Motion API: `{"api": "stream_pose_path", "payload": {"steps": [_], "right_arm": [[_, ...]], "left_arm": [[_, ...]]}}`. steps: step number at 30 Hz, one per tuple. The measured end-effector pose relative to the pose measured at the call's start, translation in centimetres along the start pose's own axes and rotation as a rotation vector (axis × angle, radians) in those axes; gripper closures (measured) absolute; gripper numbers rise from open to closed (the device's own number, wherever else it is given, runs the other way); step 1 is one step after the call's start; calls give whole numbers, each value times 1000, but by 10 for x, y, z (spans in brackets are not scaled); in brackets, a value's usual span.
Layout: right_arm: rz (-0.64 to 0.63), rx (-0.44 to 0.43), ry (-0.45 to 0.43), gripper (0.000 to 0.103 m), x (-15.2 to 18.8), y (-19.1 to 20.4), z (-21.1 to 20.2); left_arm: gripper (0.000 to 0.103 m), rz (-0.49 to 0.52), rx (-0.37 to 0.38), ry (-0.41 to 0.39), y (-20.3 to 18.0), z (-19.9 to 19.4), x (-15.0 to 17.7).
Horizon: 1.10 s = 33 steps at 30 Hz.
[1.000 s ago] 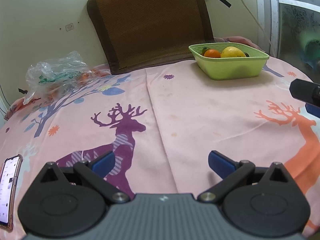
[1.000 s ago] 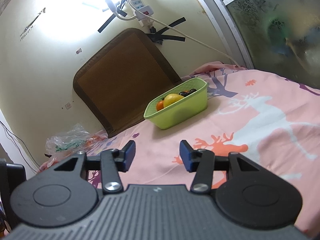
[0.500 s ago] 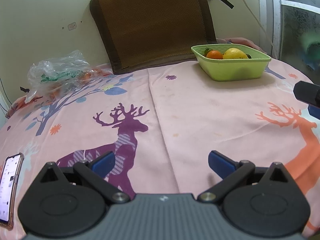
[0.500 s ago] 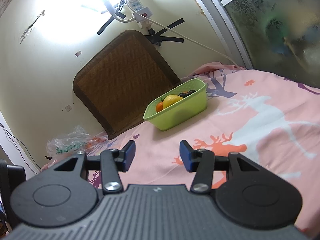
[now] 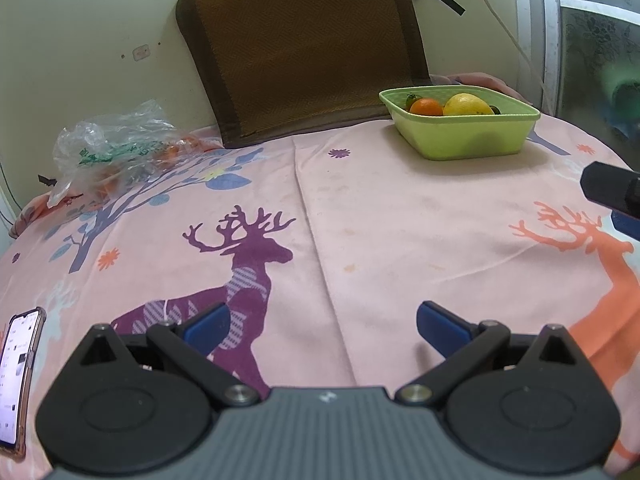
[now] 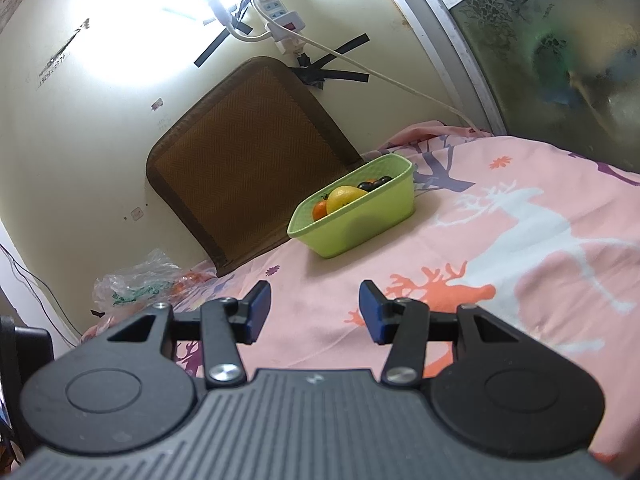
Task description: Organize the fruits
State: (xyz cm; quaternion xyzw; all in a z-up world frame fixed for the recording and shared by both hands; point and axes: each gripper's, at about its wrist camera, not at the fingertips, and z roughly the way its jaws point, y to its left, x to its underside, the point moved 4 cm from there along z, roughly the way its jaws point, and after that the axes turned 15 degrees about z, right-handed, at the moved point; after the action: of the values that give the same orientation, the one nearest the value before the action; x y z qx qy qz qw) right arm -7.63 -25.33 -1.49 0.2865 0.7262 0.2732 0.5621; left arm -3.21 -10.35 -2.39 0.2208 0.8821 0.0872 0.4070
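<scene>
A light green basket (image 5: 468, 138) stands at the far right of the pink deer-print cloth, also in the right wrist view (image 6: 360, 228). In it lie an orange (image 5: 427, 107), a yellow fruit (image 5: 466, 105) and some dark fruits (image 6: 376, 183). My left gripper (image 5: 322, 326) is open and empty, low over the cloth, well short of the basket. My right gripper (image 6: 314, 310) is open and empty, above the cloth, pointing toward the basket. The right gripper's edge shows at the right in the left wrist view (image 5: 612, 196).
A crumpled clear plastic bag (image 5: 116, 140) with orange items inside lies at the far left. A brown mat (image 5: 304, 48) leans on the wall behind the table. A phone (image 5: 18, 376) lies at the near left edge. A power strip (image 6: 280, 20) hangs on the wall.
The left view has shifted slightly, so the basket and bag sit a little further right. The right view barely moved. Both grippers stay open.
</scene>
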Motion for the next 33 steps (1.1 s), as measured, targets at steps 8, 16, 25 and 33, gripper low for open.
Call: {"api": "stream_pose_path", "payload": {"steps": [8,16,25,33], "right_arm": [[-21,-9,12,51,1,2,3],[-42,-16,20,51,2,5,6],[-51,-15,14,51,3,5,5],[-52,-14,16,51,3,6,5]], "left_arm": [[0,1,2,-5,0,0,-2],[0,0,12,-3,1,3,-3],[0,2,16,-3,1,4,-1],[0,1,16,-3,1,4,-1]]}}
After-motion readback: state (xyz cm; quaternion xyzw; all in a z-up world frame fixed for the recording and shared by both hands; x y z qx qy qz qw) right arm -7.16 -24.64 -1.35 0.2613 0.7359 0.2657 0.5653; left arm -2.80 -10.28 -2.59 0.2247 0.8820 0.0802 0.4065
